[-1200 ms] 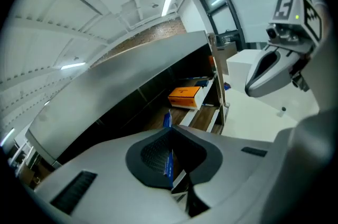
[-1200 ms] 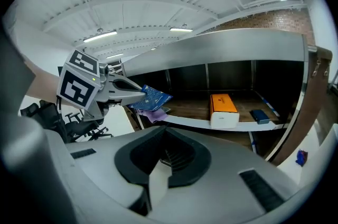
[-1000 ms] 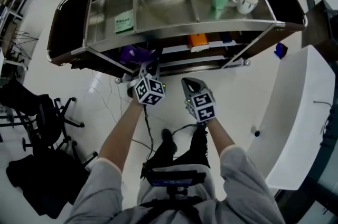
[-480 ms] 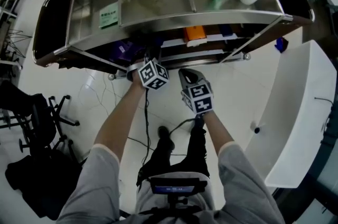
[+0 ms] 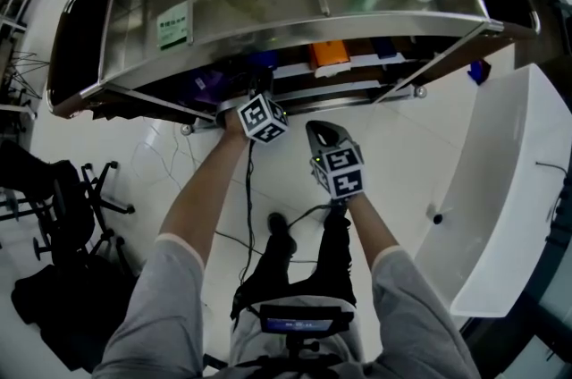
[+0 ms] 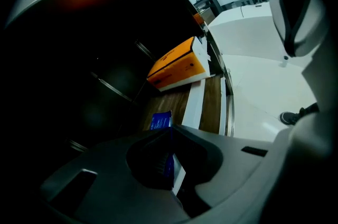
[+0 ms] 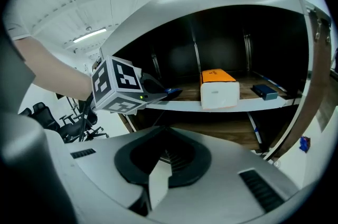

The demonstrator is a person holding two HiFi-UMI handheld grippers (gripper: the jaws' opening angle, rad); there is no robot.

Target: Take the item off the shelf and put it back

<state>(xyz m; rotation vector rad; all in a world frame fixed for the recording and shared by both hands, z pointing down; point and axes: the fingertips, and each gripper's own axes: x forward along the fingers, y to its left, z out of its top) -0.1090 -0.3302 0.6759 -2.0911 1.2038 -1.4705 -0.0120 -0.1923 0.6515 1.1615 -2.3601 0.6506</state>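
Left claw [image 6: 170, 134] pinches thin, flat blue packet [image 6: 160, 121].

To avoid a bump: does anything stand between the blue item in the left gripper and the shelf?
Nothing visible does. The blue item faces bare shelf board; the orange box stands further along.
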